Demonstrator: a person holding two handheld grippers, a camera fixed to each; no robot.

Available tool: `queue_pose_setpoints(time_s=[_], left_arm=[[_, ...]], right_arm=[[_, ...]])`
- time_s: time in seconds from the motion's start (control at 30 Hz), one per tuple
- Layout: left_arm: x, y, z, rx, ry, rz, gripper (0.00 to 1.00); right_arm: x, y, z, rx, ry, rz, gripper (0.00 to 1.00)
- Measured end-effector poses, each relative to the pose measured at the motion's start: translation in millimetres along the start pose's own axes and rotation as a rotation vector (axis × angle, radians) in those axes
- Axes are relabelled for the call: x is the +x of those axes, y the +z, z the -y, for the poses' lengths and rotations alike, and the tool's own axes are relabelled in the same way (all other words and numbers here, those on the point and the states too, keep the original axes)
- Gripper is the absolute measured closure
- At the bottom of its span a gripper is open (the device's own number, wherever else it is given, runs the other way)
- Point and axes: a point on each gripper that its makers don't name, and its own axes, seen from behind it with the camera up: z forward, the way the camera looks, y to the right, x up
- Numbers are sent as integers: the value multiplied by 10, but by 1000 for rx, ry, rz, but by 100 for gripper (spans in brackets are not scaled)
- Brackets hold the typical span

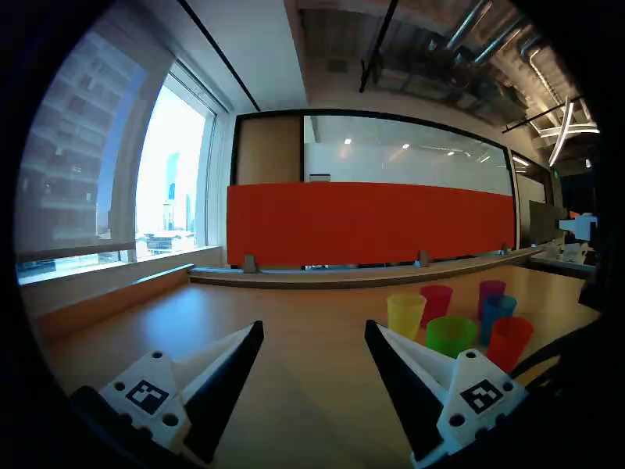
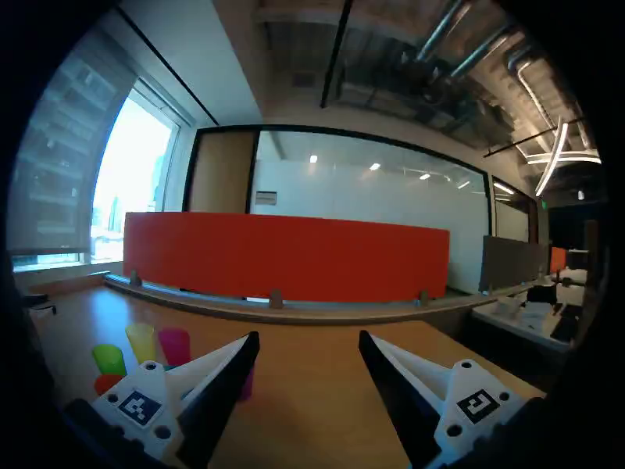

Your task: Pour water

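Both spread, holding nothing: left gripper [image 1: 313, 327], right gripper [image 2: 307, 336]. Coloured cups [image 1: 450, 334] upright on desk [image 1: 234, 305] between them: ahead-right of left gripper, ahead-left of right gripper, apparently nearer the left.

The left gripper [image 1: 313, 327] is held level and points forward; its jaws stand wide apart with nothing between them; its fingers [image 1: 223, 375] are dark on the inner faces and white outside; the right gripper [image 2: 308, 336] is held the same way, level, jaws spread and empty.
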Motion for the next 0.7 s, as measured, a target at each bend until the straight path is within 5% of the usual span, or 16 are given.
queue_pose_setpoints(time_s=[0.7], left_arm=[[1,-9,14,0,0,0,4]], right_arm=[[-656,-46,-133,0,57,23,1]])
